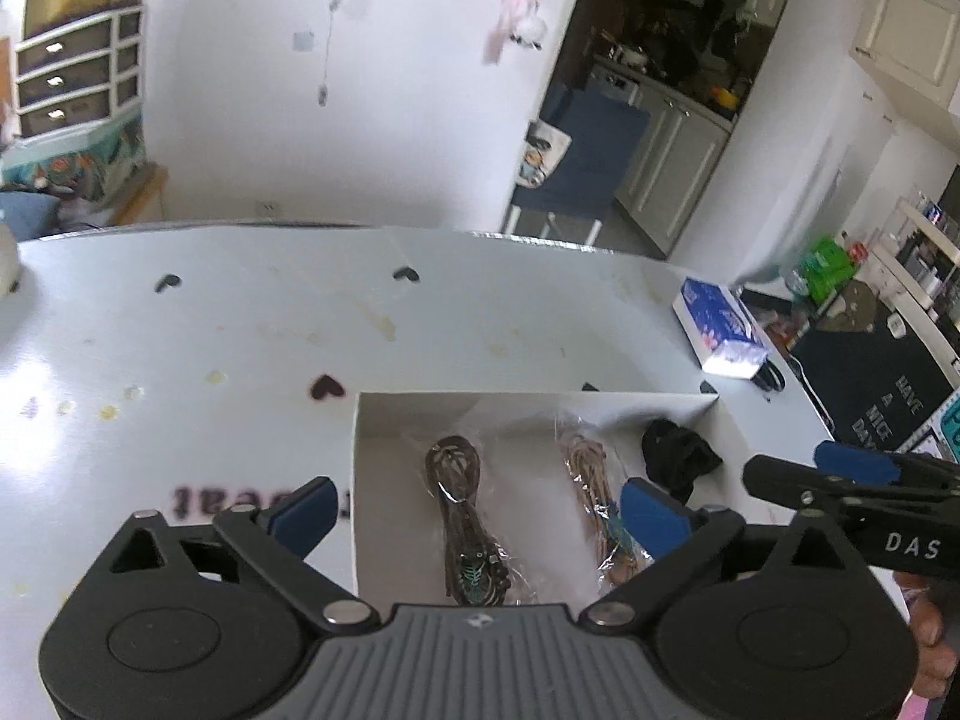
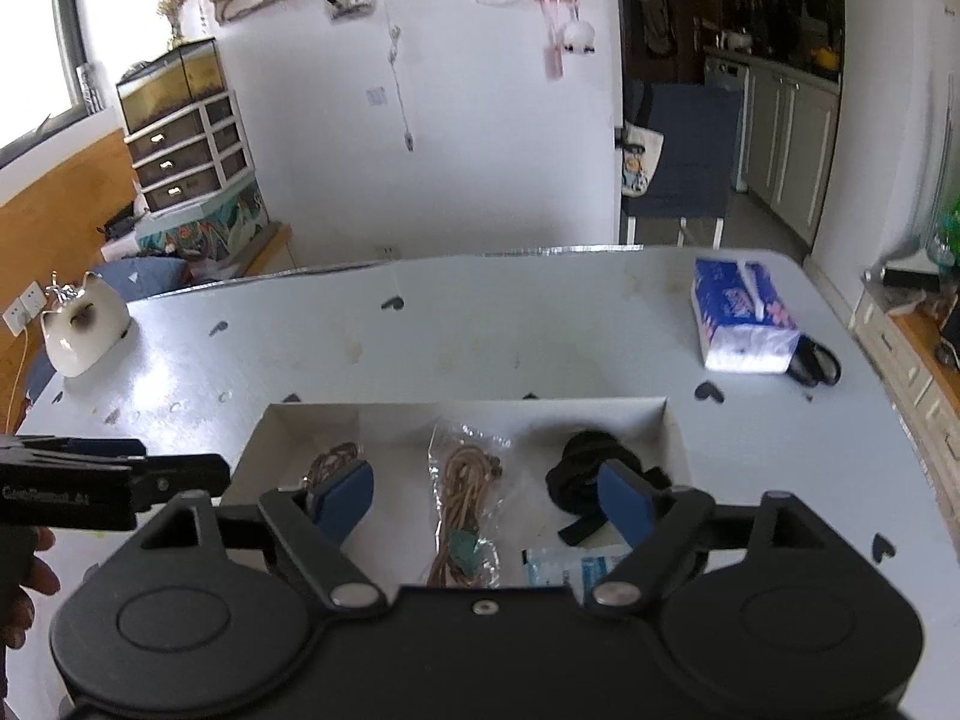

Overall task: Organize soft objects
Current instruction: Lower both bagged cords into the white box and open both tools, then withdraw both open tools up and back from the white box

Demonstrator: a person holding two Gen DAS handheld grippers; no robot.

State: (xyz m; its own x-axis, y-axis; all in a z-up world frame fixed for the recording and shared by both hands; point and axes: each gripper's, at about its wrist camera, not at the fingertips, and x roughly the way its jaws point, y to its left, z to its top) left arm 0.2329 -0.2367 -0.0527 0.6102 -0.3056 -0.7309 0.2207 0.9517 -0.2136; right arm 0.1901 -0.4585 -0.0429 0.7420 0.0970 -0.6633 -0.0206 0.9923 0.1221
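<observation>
My left gripper (image 1: 480,510), black with blue pads, hangs tilted downward above the shallow white box (image 1: 366,414), its jaws spread wide with nothing between them. My right gripper (image 2: 486,498) hovers beside it over the same box, jaws apart and empty. A hand (image 1: 930,630) grips the right one's handle.

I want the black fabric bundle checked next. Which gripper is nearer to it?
Right. The right gripper hangs open above the white box, one pad just in front of the black fabric bundle. The left gripper is open over the dark cord packet, farther left.
</observation>
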